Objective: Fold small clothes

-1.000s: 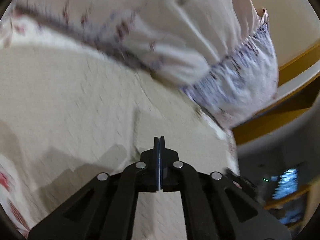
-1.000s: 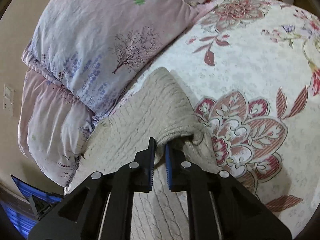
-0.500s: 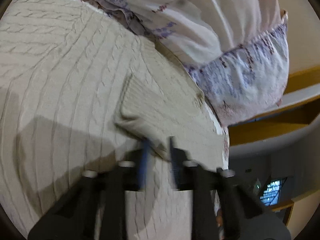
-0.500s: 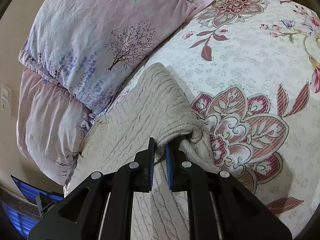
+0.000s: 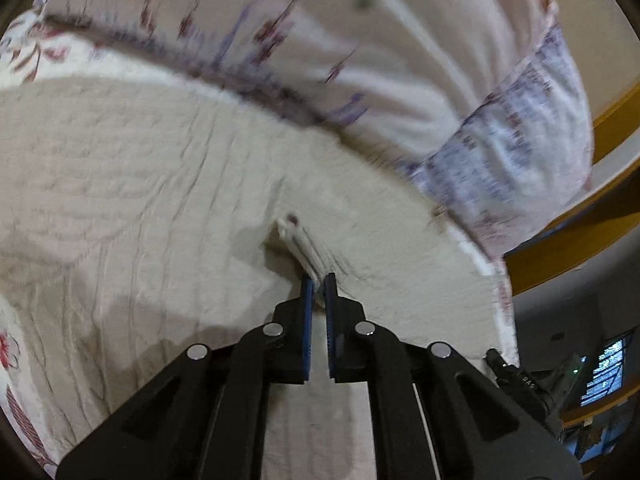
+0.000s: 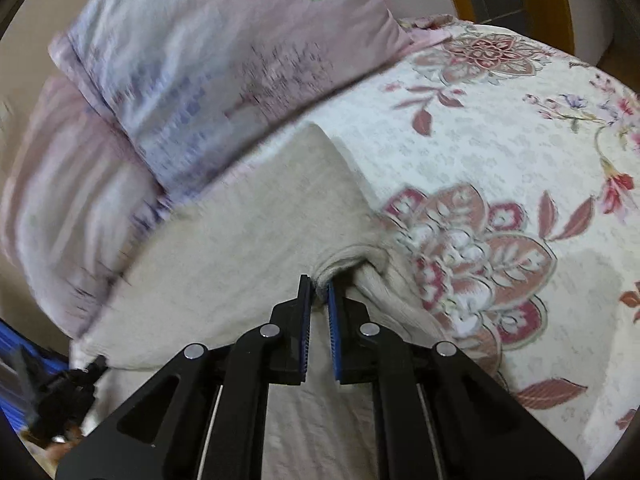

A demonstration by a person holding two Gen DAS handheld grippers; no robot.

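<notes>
A beige cable-knit sweater (image 5: 152, 184) lies spread on a floral bedspread; it also shows in the right wrist view (image 6: 248, 248). My left gripper (image 5: 319, 282) is shut on a pinched ridge of the sweater's ribbed edge (image 5: 300, 244). My right gripper (image 6: 319, 286) is shut on a folded edge of the same sweater (image 6: 348, 258), with a bunched part just to its right. Both views are motion-blurred.
Two pink and lilac pillows (image 6: 224, 52) lie just behind the sweater, also in the left wrist view (image 5: 400, 60). The floral bedspread (image 6: 500, 152) stretches to the right. A yellow wooden bed frame (image 5: 568, 248) runs at the right edge.
My left gripper was shut and empty, opened over the sweater, and has now closed on its edge. My right gripper kept its hold and both views shifted with the lift.
</notes>
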